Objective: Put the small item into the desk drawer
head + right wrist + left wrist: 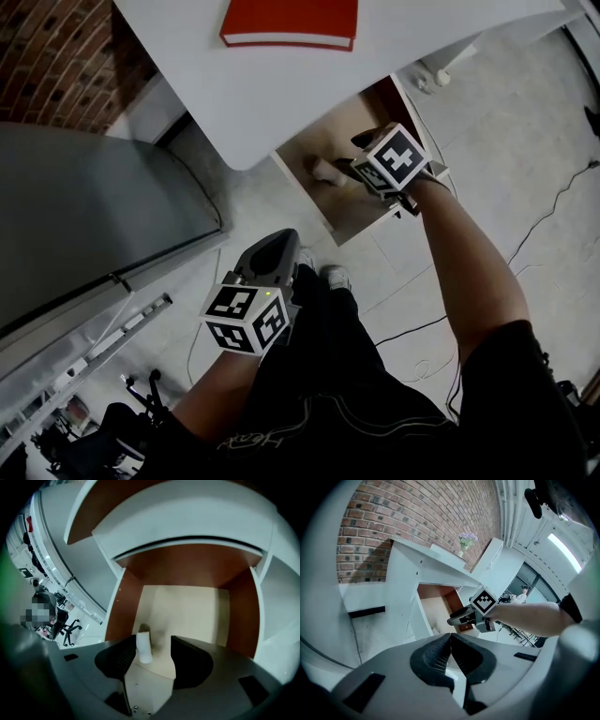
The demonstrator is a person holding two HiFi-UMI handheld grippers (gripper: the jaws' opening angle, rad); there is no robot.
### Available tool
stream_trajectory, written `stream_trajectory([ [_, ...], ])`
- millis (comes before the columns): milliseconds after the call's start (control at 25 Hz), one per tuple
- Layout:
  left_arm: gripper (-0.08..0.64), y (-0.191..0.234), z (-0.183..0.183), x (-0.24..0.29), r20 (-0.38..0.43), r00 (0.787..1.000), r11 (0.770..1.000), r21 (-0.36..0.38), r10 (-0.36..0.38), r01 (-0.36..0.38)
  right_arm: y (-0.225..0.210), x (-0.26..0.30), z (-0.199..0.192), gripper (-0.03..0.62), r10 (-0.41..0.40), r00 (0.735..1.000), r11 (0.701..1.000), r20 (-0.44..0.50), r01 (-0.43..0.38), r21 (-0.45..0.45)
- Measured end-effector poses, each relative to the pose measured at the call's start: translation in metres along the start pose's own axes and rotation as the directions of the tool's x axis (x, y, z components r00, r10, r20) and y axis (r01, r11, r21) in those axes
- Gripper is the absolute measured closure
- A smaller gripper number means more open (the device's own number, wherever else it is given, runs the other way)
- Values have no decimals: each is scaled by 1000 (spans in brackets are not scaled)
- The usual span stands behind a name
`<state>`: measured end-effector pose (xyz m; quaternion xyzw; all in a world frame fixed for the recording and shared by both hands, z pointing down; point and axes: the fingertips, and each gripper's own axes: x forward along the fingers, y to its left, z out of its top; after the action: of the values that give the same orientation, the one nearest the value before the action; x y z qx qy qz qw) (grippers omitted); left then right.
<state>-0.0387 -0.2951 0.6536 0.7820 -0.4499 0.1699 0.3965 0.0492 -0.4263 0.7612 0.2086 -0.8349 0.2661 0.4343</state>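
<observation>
Red book point(289, 21) cut by top edge, drawer point(325, 137) half under desk point(267, 94)

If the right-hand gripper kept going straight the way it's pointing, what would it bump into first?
Probably the small white item, which sits between the open jaws of the right gripper, close to one pad. Beyond it is the pale floor of the drawer; the depth is hard to judge.

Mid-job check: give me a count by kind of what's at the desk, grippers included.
Red book: 1
Small white item: 1
Open drawer: 1
Desk: 1
Grippers: 2, left gripper and right gripper
Total: 6
</observation>
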Motion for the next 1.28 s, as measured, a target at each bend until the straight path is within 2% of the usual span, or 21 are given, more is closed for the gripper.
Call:
stream_trajectory([
  [320,538,-47,26,-41,45,999,999,31,-14,12,56,-93,18,368,25,988,1000,153,-27,14],
  [560,538,-95,56,-84,75,996,995,82,-54,48,114,-191,34,388,42,944,999,327,-45,3],
  [760,538,-144,86,-130,120,987,989,112,-107,94,167,-282,51,436,93,868,991,488,-127,37],
  [880,538,-177,110,-154,149,976,977,165,-160,135,193,-333,61,443,125,818,989,562,-149,-3],
  [960,538,-200,123,-171,164,963,964,196,-214,181,208,-364,66,462,149,772,985,618,-169,-27],
  [1080,538,-233,137,-198,187,941,948,206,-283,244,231,-406,69,514,192,695,972,693,-232,-36],
  [1280,538,-272,167,-235,234,903,915,275,-362,295,257,-458,72,532,204,640,972,741,-224,-74],
])
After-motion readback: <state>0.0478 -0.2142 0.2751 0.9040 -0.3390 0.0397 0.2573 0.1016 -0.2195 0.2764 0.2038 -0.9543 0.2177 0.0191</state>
